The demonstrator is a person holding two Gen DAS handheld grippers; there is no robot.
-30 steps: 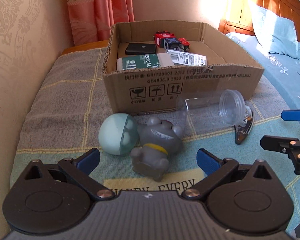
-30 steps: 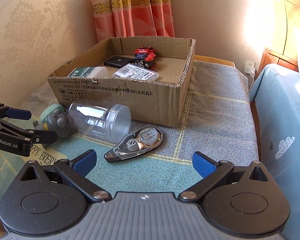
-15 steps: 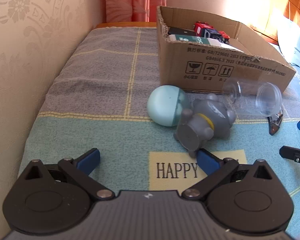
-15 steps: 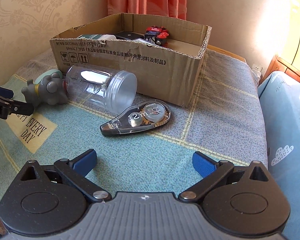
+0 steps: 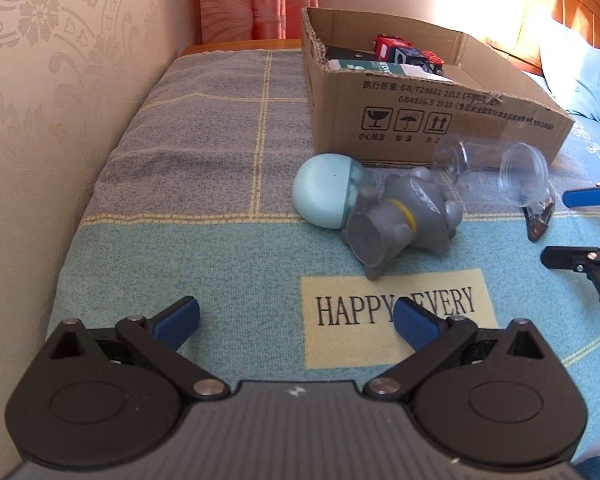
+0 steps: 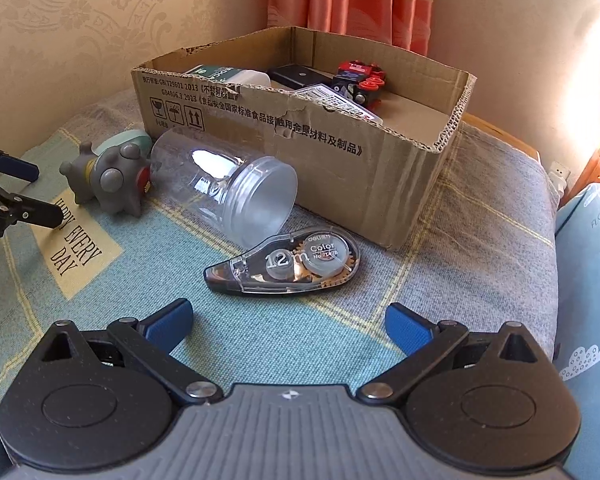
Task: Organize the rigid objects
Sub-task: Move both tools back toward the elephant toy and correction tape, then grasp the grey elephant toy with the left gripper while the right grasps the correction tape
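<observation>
Blue-padded and spread wide with nothing between them, the left gripper point(image 5: 296, 314) hovers low over the checked blanket point(image 5: 204, 152). Ahead of it and slightly to its right lies a grey toy figure point(image 5: 404, 222) on its side, touching a pale green ball-shaped piece point(image 5: 326, 192). Beyond them stands the cardboard box point(image 5: 420, 116), and a clear plastic jar point(image 5: 500, 170) lies on its side against the box's near wall. The right gripper point(image 5: 572, 228) shows at the far right.

From the right wrist, that gripper point(image 6: 288, 326) is likewise released and empty. Directly ahead of its tips lies a correction tape dispenser point(image 6: 288, 264), just beside the jar's point(image 6: 228, 186) mouth. The box point(image 6: 332, 140) behind holds a red toy vehicle point(image 6: 360, 78), a black case point(image 6: 296, 74) and what looks like a green-and-white packet point(image 6: 224, 74).
</observation>
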